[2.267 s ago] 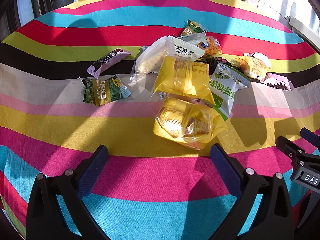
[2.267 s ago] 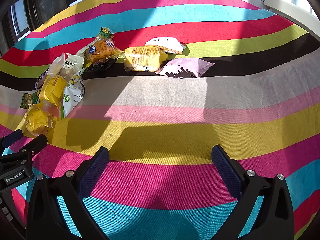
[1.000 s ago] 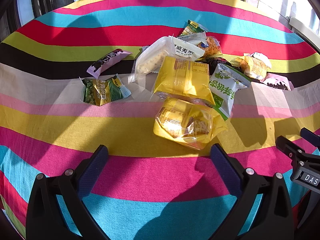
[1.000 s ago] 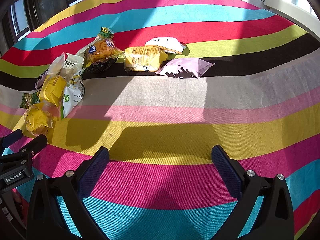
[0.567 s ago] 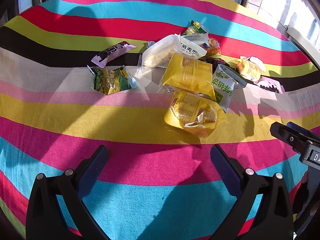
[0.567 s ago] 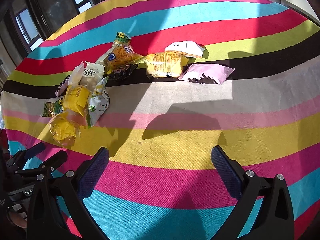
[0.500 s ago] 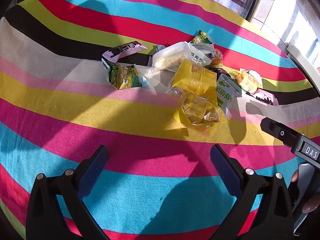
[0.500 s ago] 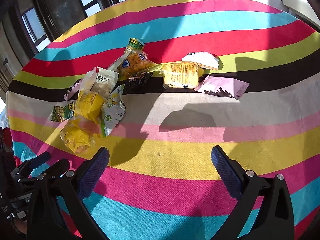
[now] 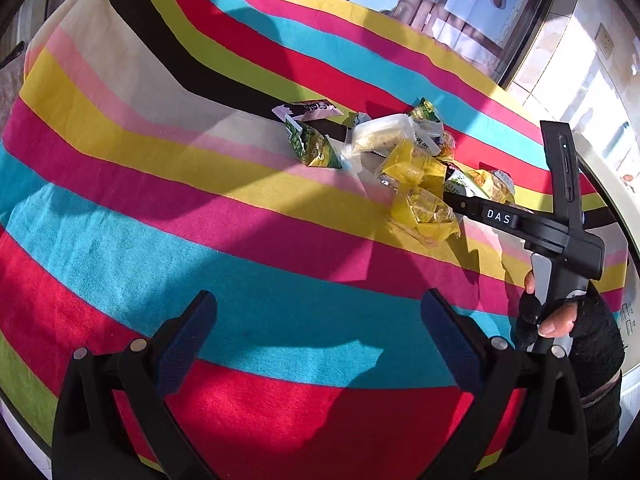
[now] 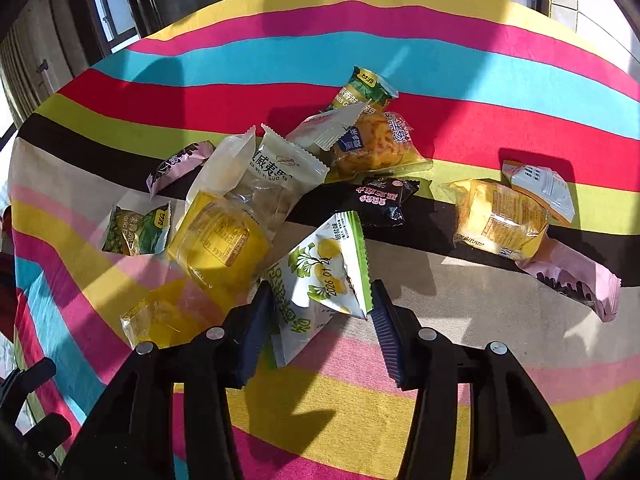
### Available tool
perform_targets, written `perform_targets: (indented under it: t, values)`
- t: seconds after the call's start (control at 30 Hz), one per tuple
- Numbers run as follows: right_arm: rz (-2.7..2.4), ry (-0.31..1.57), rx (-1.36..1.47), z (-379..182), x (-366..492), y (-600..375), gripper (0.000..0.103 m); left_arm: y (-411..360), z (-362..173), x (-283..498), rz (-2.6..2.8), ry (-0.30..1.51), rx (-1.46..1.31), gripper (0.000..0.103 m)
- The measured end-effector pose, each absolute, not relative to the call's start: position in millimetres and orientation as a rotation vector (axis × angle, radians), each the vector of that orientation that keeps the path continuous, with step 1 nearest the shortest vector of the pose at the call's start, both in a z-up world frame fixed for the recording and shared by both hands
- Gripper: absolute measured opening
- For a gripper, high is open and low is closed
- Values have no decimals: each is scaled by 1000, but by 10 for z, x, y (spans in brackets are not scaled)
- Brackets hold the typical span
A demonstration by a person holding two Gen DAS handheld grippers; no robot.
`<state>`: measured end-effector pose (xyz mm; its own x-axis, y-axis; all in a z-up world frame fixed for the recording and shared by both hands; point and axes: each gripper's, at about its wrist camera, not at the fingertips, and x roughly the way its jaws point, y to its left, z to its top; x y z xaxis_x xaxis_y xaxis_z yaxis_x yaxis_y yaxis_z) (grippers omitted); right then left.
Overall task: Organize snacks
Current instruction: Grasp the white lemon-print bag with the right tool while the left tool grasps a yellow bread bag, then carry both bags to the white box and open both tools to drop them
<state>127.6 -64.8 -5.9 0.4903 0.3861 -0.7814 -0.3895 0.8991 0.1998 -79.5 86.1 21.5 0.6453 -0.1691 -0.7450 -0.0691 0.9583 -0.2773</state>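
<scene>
A: Right gripper [image 10: 322,320] state?
B: Fingers [image 10: 252,332] just closing in, now pinching the white-and-green snack packet [image 10: 320,280] from both sides. Packet sits at the near edge of the snack pile, on the beige stripe of the striped cloth [image 10: 480,320] covering the desk.

A: Left gripper [image 9: 316,344]?
B: Fingers [image 9: 184,340] spread wide, nothing between. Hovering above the cyan and red stripes, well apart from the pile, which lies farther off and to the right.

A: Rest of the pile, right wrist view?
B: Yellow packet [image 10: 220,244] just left of the pinched one, touching it. Clear-and-white packet [image 10: 260,176] behind that, overlapping it. Another yellow clear-wrapped packet [image 10: 168,316] nearer left. Green pea packet [image 10: 136,228] far left, pink-and-black bar [image 10: 176,164] beyond it. Black packet [image 10: 380,200] just beyond the pinched one, on the black stripe. Orange snack bag [image 10: 372,148] farther, green packet [image 10: 364,90] beyond it on the red stripe.

A: Right side?
B: Yellow cake packet [image 10: 496,220], apart from the main pile. White packet [image 10: 540,188] touching its far right corner, pink packet [image 10: 576,280] just near-right of it.

A: Anything else?
B: Left wrist view: right hand [image 9: 568,320] in a dark fingerless glove around the right gripper's handle, at the right edge. Windows [image 10: 120,12] beyond the desk.
</scene>
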Motion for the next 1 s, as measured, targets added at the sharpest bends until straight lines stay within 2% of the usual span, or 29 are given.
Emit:
perform_targets:
  t: [0.23,0.43,0.57,0.63,0.7,1.0]
  values:
    - [490,850,117,167,724,-1374,35,400,173,-367,-115,922,-258,102]
    - [472,833,203,60,486,-1773,35,148,146,15,-35,927,-357,102]
    - [481,830,275,26,440,-1917,35,-77,113,231,97,930,-182,101]
    - [480,817,279,30,406,-1956,35,-139,54,243,77,951,-113,87]
    - [484,819,302,-14,405,-1981,35,-169,88,131,9,927,-73,68]
    - [448,790,321,-5,389,-2014,35,42,174,-262,-131,818,-166,67]
